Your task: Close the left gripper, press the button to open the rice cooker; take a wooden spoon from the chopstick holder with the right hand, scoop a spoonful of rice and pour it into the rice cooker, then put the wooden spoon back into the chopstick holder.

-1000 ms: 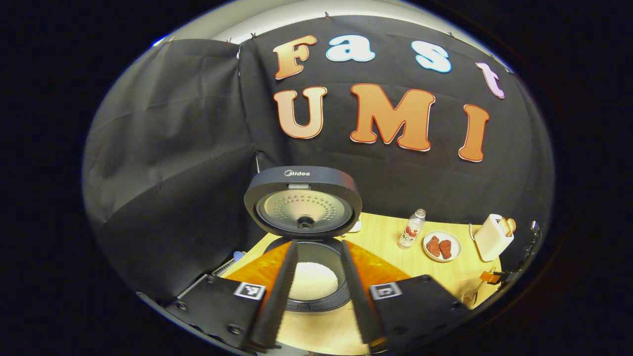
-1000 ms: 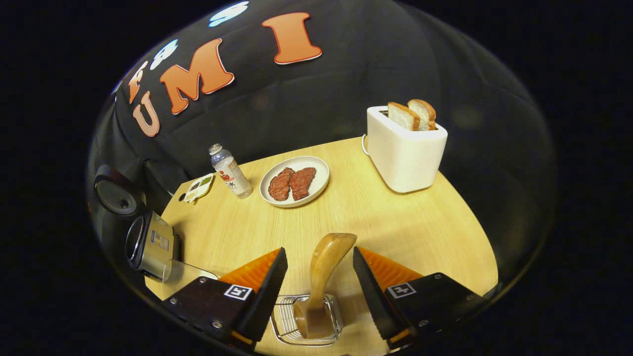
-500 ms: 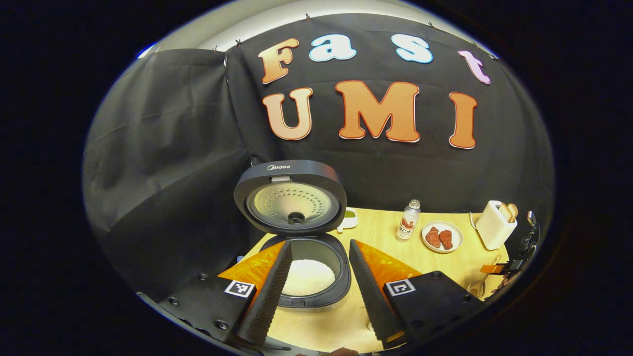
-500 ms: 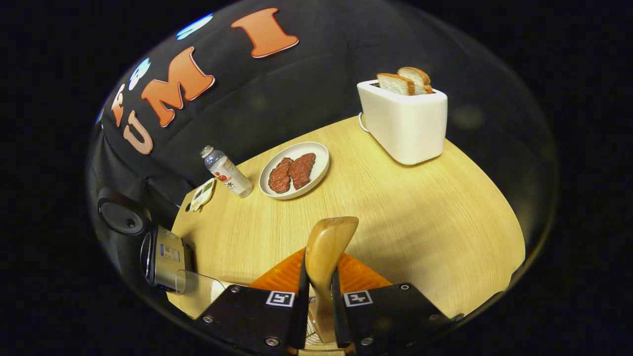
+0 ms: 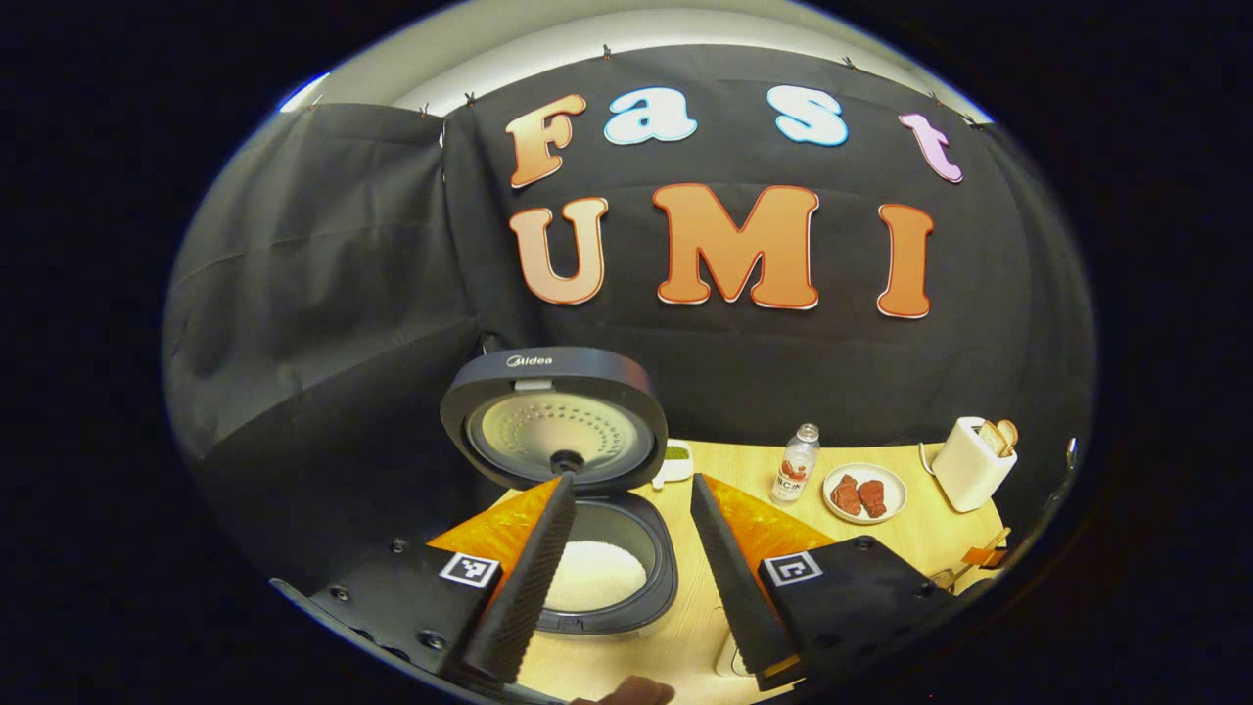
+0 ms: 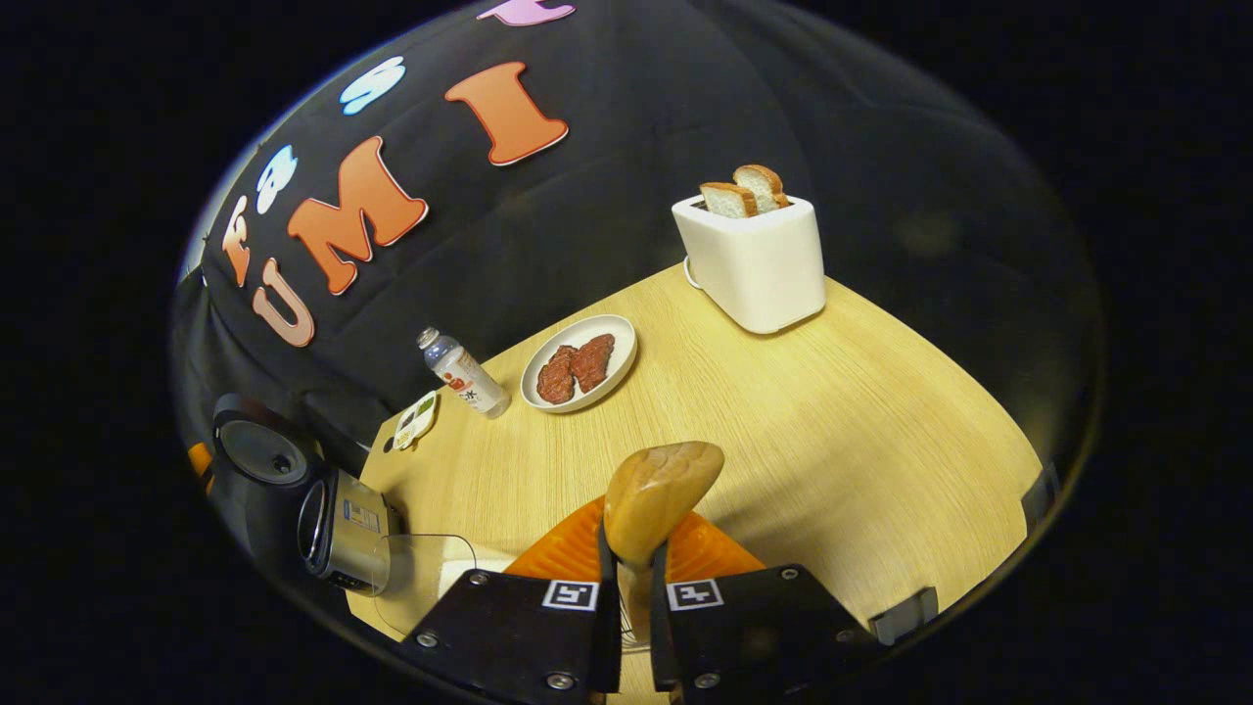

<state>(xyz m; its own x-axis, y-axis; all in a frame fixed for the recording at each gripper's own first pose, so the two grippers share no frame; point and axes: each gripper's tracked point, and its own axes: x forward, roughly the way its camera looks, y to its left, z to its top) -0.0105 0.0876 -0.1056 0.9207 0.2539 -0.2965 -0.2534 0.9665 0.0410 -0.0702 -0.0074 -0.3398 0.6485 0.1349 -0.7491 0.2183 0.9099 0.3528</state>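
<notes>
Wooden spoon [image 6: 654, 497] pinched at handle by right tool [image 6: 626, 627], light, stiff; left tool [image 5: 626, 578] spread, rice cooker [image 5: 587, 548] at 11 o'clock.

- The wooden spoon [image 6: 654, 509] shows its rounded end above the right gripper [image 6: 626, 587]; the part below is covered by the closed fingers.
- The rice cooker [image 5: 597, 568] has its near rim partly behind the left gripper's [image 5: 626, 578] finger.
- A small dish [image 5: 675, 460] beyond the cooker holds something green, too small to identify.
- At the lower edge of the left gripper view a rounded tan shape [image 5: 636, 693], perhaps a fingertip, is cut off.
</notes>
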